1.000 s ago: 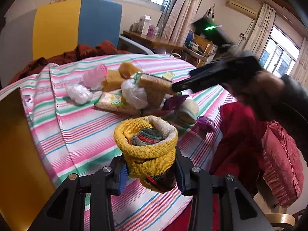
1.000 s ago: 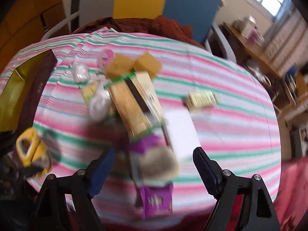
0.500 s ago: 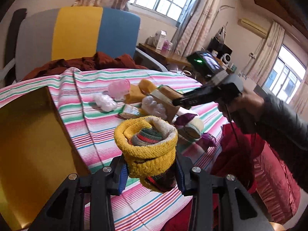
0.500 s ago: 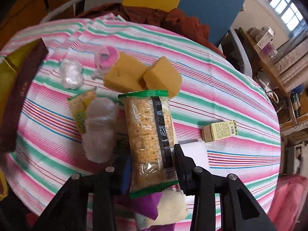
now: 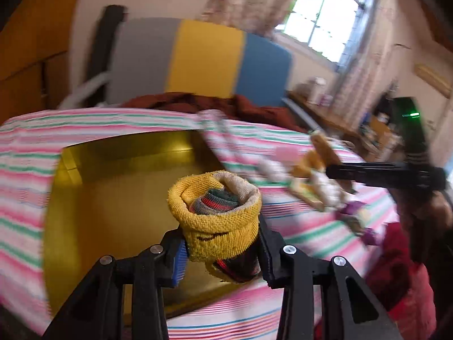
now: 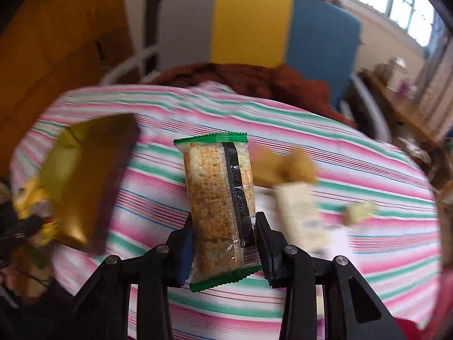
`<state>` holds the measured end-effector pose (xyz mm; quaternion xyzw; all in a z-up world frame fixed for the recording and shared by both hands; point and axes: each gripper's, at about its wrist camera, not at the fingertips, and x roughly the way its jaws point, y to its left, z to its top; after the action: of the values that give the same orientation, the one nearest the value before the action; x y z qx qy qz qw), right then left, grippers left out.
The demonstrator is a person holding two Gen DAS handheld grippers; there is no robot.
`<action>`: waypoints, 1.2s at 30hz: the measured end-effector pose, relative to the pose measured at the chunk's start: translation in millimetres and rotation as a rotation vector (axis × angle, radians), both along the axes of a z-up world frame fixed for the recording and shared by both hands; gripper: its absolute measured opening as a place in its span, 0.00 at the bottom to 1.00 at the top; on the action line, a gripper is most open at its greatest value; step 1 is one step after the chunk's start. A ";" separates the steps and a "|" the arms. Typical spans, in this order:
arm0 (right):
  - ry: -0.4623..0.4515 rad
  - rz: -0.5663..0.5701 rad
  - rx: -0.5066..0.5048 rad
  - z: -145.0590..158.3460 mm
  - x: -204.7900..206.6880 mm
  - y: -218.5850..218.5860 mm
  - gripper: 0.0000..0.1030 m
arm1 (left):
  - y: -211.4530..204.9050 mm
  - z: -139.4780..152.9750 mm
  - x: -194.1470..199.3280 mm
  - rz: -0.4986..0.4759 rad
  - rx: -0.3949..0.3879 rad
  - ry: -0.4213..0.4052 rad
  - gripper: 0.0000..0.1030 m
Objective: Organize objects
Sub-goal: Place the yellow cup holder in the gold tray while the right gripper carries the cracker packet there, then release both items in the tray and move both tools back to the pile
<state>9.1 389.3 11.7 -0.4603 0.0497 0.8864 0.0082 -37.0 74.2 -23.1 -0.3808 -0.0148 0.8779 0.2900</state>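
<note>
A rolled yellow sock bundle point(image 5: 215, 212) with a striped core sits between the pads of my left gripper point(image 5: 220, 243), which grips it while the jaws begin opening. It hangs over the open gold box point(image 5: 113, 198) on the striped tablecloth point(image 5: 25, 153). My right gripper point(image 6: 223, 232) is shut on a green-edged cracker packet point(image 6: 220, 198), lifted above the cloth. In the right wrist view the gold box point(image 6: 82, 175) lies to the left, with the yellow sock bundle point(image 6: 31, 206) at its near end. The left wrist view shows the right gripper point(image 5: 334, 170) from the side, carrying the packet point(image 5: 322, 147).
Blurred yellow sponges point(image 6: 283, 167), a white packet point(image 6: 300, 212) and a small yellow carton point(image 6: 359, 211) lie right of the packet. A chair back in grey, yellow and blue point(image 6: 252, 25) with brown cloth point(image 6: 249, 79) stands behind the table. Red fabric point(image 5: 396, 269) hangs at the right.
My right gripper closed on the cracker packet and lifted it off the pile. The left gripper carried the sock bundle leftward, from beside the pile to over the gold box.
</note>
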 end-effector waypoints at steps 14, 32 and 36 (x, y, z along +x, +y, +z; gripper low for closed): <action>0.043 0.260 -0.272 -11.7 -54.2 -174.8 0.76 | -72.9 -17.5 -27.2 0.329 -0.059 -0.037 0.79; 0.115 0.104 -0.207 -15.4 -10.2 -142.1 0.88 | -54.7 16.4 -9.4 0.231 0.037 0.045 0.79; 0.118 0.073 -0.209 -18.9 -5.7 -132.5 0.88 | -48.9 12.1 -7.8 0.202 0.061 0.005 0.78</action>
<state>3.3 256.8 -7.2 -0.4072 0.1254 0.9016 -0.0749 -44.9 25.3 -11.1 -0.3661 -0.0791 0.9028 0.2114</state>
